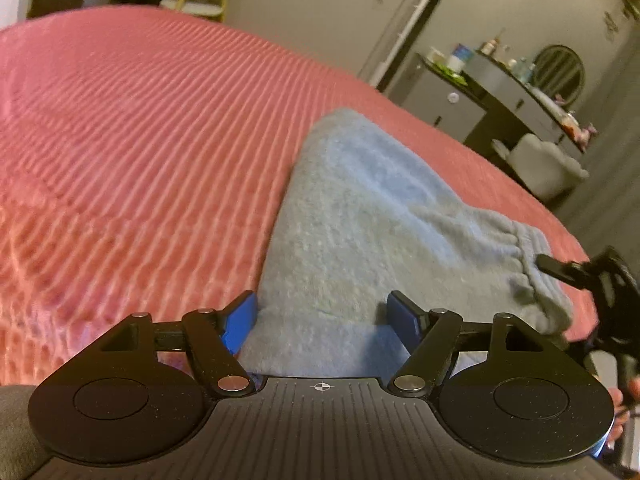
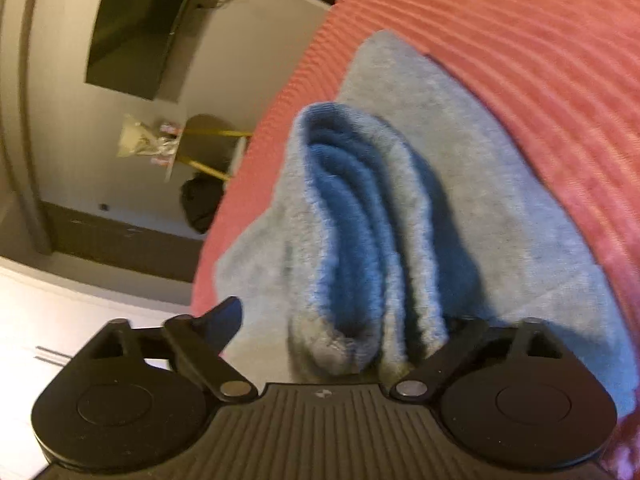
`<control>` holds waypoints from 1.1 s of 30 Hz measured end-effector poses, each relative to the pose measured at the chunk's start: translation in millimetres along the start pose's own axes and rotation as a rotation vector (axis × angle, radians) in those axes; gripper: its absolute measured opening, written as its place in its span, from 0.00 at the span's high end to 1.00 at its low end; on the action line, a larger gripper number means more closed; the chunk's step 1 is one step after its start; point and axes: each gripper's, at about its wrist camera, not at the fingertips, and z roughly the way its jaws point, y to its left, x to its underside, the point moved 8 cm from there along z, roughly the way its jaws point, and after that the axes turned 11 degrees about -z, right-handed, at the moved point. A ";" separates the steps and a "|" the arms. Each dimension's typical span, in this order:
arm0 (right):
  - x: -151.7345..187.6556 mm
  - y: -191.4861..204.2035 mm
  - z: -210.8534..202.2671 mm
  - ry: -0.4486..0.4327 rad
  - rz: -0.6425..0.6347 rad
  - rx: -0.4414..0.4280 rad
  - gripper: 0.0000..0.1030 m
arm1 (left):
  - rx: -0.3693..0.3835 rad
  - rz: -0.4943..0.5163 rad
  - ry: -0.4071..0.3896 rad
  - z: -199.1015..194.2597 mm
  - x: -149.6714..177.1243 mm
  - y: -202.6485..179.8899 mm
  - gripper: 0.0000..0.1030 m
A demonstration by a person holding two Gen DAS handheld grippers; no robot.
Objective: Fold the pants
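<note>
The soft, fuzzy light-blue pants [image 1: 372, 216] lie folded on the pink ribbed bed [image 1: 140, 140]. Their long side runs away from the left claw [image 1: 322, 320], which is wide apart with cloth between its 2 fingers, not pinched. The right claw [image 2: 344, 320] is apart too, with the bunched end between its fingers.

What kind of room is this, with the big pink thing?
Most likely a bedroom. The big pink thing is a bed with a ribbed cover, and fuzzy blue pants lie on it. Beside it stands a dressing table with a round mirror and small bottles.
</note>
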 end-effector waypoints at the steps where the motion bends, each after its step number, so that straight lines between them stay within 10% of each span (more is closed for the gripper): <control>1: 0.6 -0.1 2.1 0.009 -0.012 0.005 0.09 | 0.001 0.014 -0.003 -2.6 1.7 -2.7 0.24; 2: 3.0 -1.9 3.3 0.018 -0.027 0.013 0.11 | -0.002 0.029 -0.008 -4.9 3.8 -5.0 0.24; 4: 7.1 0.7 7.5 0.032 -0.087 0.077 0.53 | -0.019 0.060 -0.016 -7.4 7.5 -7.8 0.23; 16: -25.8 115.8 -4.2 -0.095 -0.224 -0.044 0.56 | -0.078 0.231 0.003 -11.3 37.2 -34.1 0.22; 21: -24.0 154.0 -24.2 -0.109 -0.281 -0.142 0.57 | -0.138 0.073 -0.052 5.3 12.2 -11.9 0.23; 25: -21.7 152.7 -35.5 -0.113 -0.294 -0.147 0.57 | -0.242 -0.063 0.003 19.4 5.1 18.9 0.64; 33: -34.0 126.8 -55.2 -0.134 -0.267 -0.099 0.57 | -0.216 -0.065 -0.065 2.0 1.4 21.1 0.59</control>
